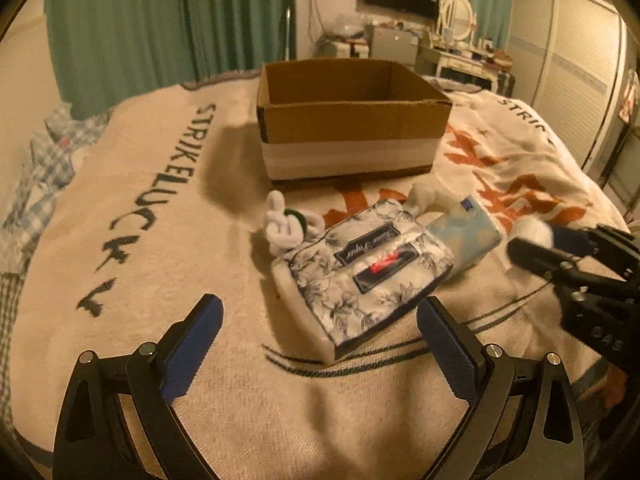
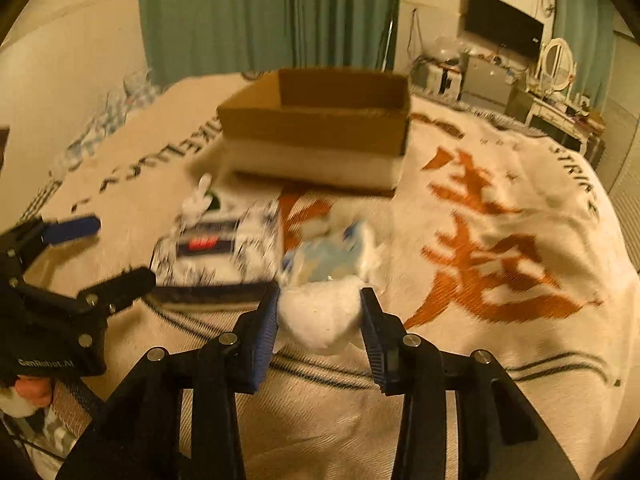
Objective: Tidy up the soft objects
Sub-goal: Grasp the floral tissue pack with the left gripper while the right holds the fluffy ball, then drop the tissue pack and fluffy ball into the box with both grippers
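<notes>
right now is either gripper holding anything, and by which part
The right gripper grips the white plush toy by one fluffy end. The left gripper is open, holding nothing.

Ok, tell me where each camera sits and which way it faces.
Left wrist: on the left gripper, low over the blanket, facing the box and tissue cover; its open fingers show, with the right gripper at right.
Right wrist: on the right gripper, facing the box; its fingers close on a white plush, with the left gripper and a bit of hand at left.
Shared: box, tissue cover, blue pack, blanket, each other's gripper.
</notes>
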Tool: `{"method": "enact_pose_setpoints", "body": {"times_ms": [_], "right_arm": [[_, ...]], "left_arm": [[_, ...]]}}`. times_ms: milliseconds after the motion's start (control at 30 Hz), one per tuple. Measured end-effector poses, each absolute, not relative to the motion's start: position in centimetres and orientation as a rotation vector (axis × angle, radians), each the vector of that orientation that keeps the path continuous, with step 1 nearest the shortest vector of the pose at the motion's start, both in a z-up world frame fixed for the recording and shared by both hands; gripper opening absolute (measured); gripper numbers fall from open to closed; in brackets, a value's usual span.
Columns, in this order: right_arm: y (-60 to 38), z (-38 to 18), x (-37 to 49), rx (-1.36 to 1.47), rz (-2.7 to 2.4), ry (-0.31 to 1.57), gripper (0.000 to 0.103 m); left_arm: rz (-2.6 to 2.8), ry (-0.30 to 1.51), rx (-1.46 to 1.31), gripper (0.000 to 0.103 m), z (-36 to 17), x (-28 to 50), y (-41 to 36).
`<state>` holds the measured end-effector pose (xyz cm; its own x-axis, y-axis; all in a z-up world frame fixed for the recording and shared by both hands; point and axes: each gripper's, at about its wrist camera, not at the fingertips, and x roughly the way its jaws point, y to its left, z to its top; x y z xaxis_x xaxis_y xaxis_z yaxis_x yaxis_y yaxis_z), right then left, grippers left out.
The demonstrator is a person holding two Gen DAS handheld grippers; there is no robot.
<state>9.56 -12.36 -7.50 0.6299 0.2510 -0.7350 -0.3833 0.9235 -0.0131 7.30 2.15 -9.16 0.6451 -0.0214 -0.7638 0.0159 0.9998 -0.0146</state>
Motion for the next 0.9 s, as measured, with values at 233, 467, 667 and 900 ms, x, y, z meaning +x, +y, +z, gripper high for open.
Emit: {"method": "enact_pose_setpoints", "body": {"times_ms": [233, 467, 667, 900], "right_arm": [[-13.1, -7.4, 11.1, -0.13, 0.372, 0.806, 0.039], [-13.4, -9.1, 12.3, -0.096, 0.385, 0.852, 0.039], [-13.4, -9.5, 12.4, -0.099, 0.38, 0.861, 0.04], [-13.4, -8.8, 11.3, -0.123, 0.361, 0.833, 0.04]], "left_arm": [[0.033, 0.969, -0.078, 0.099, -12.3, 11.0, 2.3], [0.017, 0.987, -0.033, 0.103, -14.3, 11.5, 1.4], [-0.048, 1.043, -0.096, 0.103, -15.0, 11.8, 1.6], [-0.165, 1.051, -0.095, 0.068, -13.5, 9.7, 0.6]]}}
